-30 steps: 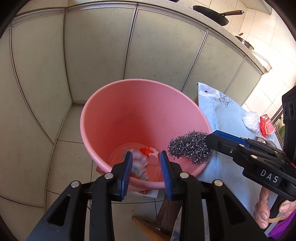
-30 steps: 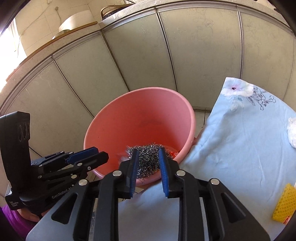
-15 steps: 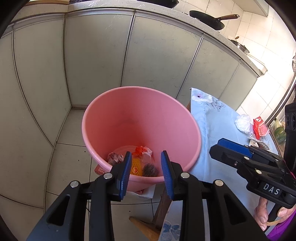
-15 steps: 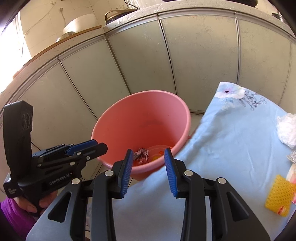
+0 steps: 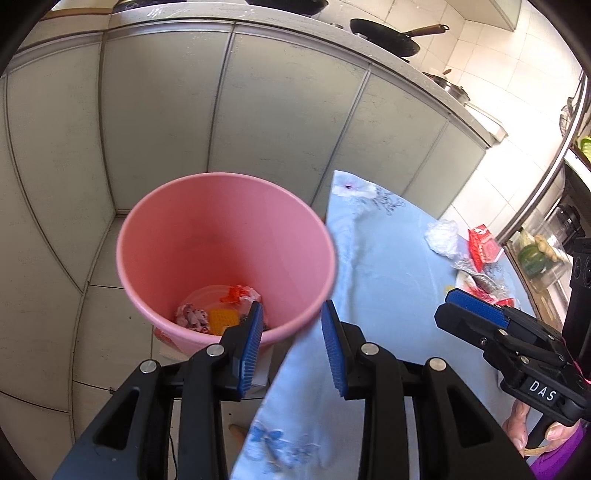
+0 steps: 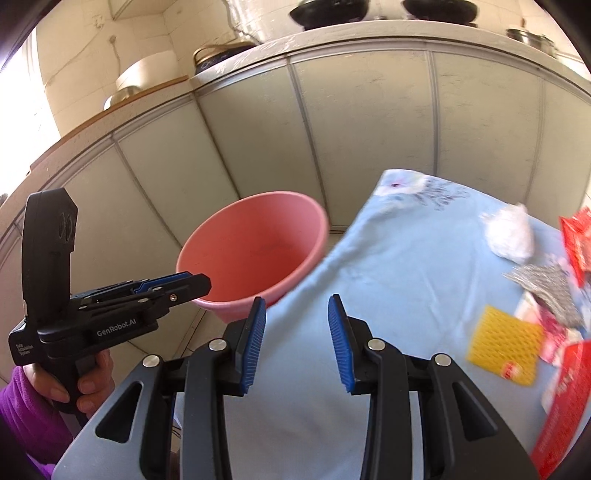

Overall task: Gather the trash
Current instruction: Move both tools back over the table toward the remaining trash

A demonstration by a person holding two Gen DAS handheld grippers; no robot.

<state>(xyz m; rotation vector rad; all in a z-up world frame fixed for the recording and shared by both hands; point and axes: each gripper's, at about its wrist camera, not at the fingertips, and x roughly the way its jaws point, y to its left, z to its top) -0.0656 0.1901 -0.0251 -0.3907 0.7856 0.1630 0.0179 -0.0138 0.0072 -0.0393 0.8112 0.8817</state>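
A pink bucket (image 5: 184, 229) stands on the floor beside the table and holds several bits of trash (image 5: 221, 312). It also shows in the right wrist view (image 6: 258, 236). My left gripper (image 5: 291, 332) is open and empty, over the bucket's near rim and the table edge. My right gripper (image 6: 297, 328) is open and empty above the light blue tablecloth (image 6: 399, 280). On the cloth at the right lie a white wad (image 6: 511, 236), a steel wool scrap (image 6: 546, 284), a yellow mesh sponge (image 6: 506, 341) and red wrappers (image 6: 576, 240).
Grey cabinet doors (image 5: 258, 110) run behind the bucket, with pans (image 5: 388, 35) on the counter above. The tiled floor (image 5: 99, 317) lies left of the bucket. The right gripper shows in the left wrist view (image 5: 480, 321), and the left gripper in the right wrist view (image 6: 173, 288).
The steel wool held by my right gripper dropped into the bucket and that gripper opened. Both grippers have pulled back and right, away from the bucket toward the table.
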